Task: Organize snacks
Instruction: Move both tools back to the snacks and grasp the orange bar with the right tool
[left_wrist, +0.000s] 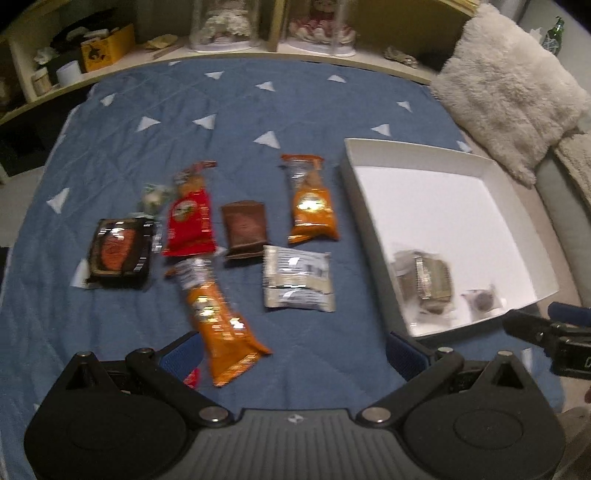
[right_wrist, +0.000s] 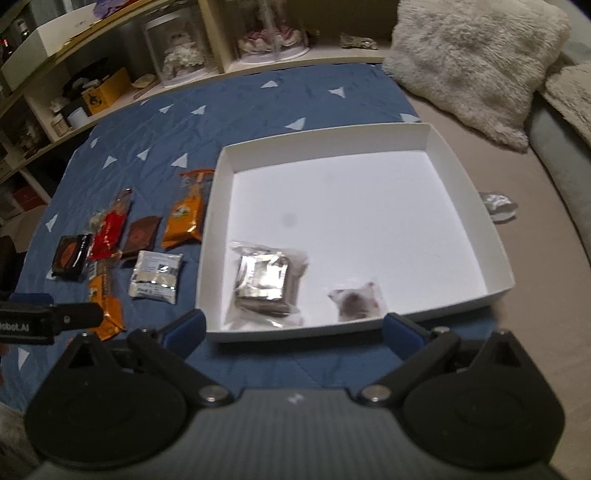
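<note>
**Snacks partly boxed; both grippers released**

Left wrist view: we find the left gripper (left_wrist: 291, 345) spread wide, grasping nothing, over the blue bed quilt (left_wrist: 236, 110). A long orange packet (left_wrist: 216, 317) lies between its fingers (left_wrist: 181, 350); a silver packet (left_wrist: 297, 278) lies beyond.

Right wrist view: we find the right gripper (right_wrist: 293, 330) likewise spread, empty, before the white box (right_wrist: 476, 206), which holds a foil packet (right_wrist: 264, 282) and a small wrapped snack (right_wrist: 356, 301).

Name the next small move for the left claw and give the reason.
Probably lower the open left claw onto the long orange packet lying nearest it on the blue quilt; the white box holds only two snacks, and several packets are still outside it.
</note>
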